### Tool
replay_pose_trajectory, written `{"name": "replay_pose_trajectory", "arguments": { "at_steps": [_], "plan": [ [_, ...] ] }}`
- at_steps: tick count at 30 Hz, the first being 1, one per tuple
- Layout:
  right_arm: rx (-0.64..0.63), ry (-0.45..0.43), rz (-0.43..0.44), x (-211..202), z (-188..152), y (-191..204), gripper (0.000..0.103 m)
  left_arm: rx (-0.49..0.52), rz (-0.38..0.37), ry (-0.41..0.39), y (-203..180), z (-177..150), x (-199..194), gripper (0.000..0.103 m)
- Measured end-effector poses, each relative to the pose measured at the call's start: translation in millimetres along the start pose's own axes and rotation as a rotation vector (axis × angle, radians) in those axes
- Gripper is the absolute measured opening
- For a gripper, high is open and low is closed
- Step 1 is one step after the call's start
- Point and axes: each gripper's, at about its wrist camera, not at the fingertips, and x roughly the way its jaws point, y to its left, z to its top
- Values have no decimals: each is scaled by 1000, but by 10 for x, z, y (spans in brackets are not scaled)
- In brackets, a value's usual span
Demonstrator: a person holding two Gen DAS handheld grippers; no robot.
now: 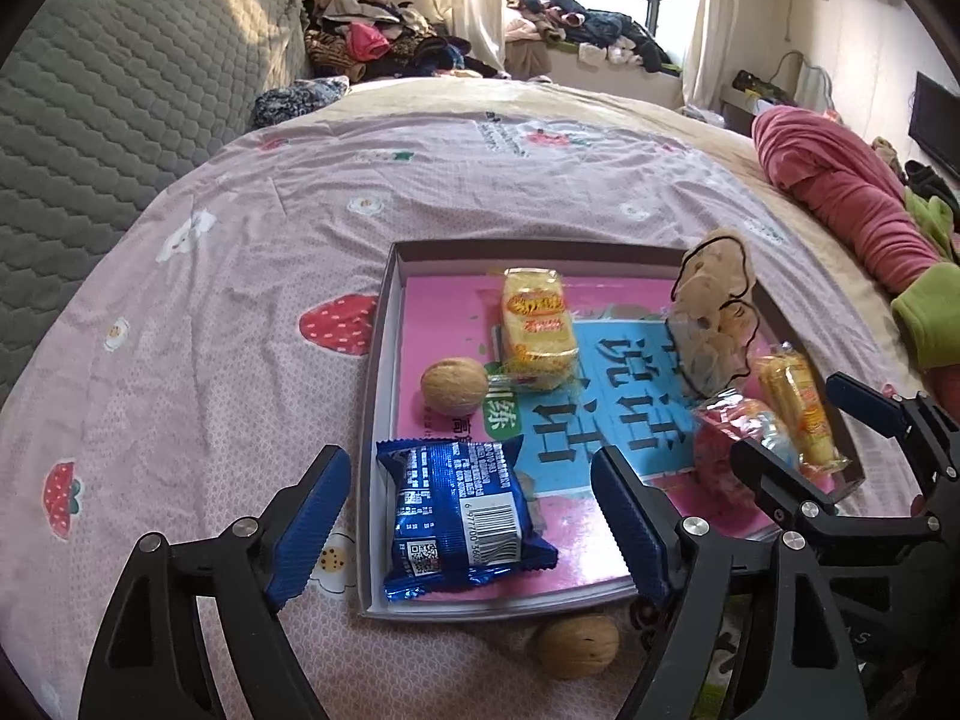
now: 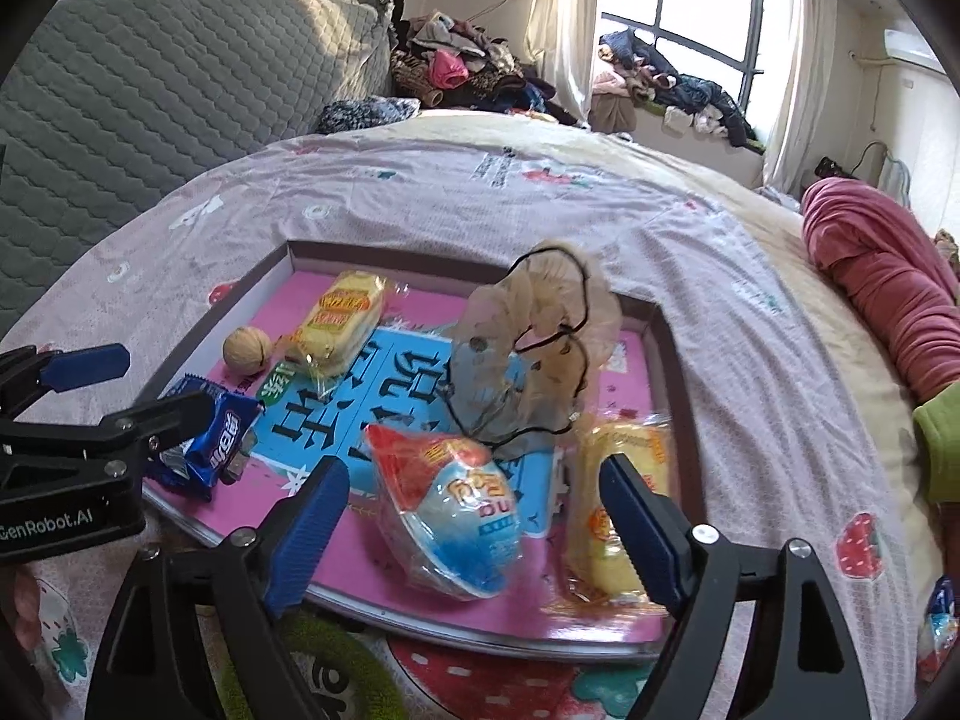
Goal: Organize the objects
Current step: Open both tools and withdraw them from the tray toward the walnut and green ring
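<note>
A shallow tray [image 1: 384, 324] with a pink and blue printed bottom lies on the bed. My left gripper [image 1: 471, 480] is open, its blue pads well clear of the blue snack packet [image 1: 462, 516] lying between them in the tray's near corner. My right gripper [image 2: 474, 480] is open around a red and blue packet [image 2: 444, 516] that rests in the tray untouched. Also in the tray are a walnut [image 1: 454, 386], two yellow cake packets [image 1: 537, 330] [image 2: 618, 516] and a beige gauzy pouch [image 2: 540, 330]. A second walnut [image 1: 577, 645] sits on the sheet just outside the tray's near rim.
The pink strawberry-print sheet [image 1: 240, 276] surrounds the tray. A rolled pink and green garment [image 1: 840, 192] lies at the right, a grey quilted headboard [image 1: 120, 90] at the left, clothes piles [image 1: 372, 36] at the back. Another packet [image 2: 942, 618] lies at the far right edge.
</note>
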Motion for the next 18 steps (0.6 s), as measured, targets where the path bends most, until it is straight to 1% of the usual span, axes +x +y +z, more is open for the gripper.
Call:
{"name": "replay_pose_trajectory", "arguments": {
  "at_steps": [3, 11, 14, 18],
  "plan": [
    [8, -23, 0, -100, 22, -16, 89, 1, 0, -17, -11, 23, -97, 86],
    [19, -91, -23, -411, 80, 34, 90, 5, 6, -66, -16, 69, -383, 87],
    [16, -109, -32, -559, 113, 72, 93, 6, 7, -81, -11, 75, -501, 87],
    [19, -155, -47, -803, 148, 102, 96, 7, 7, -101, -10, 53, -663, 87]
  ]
}}
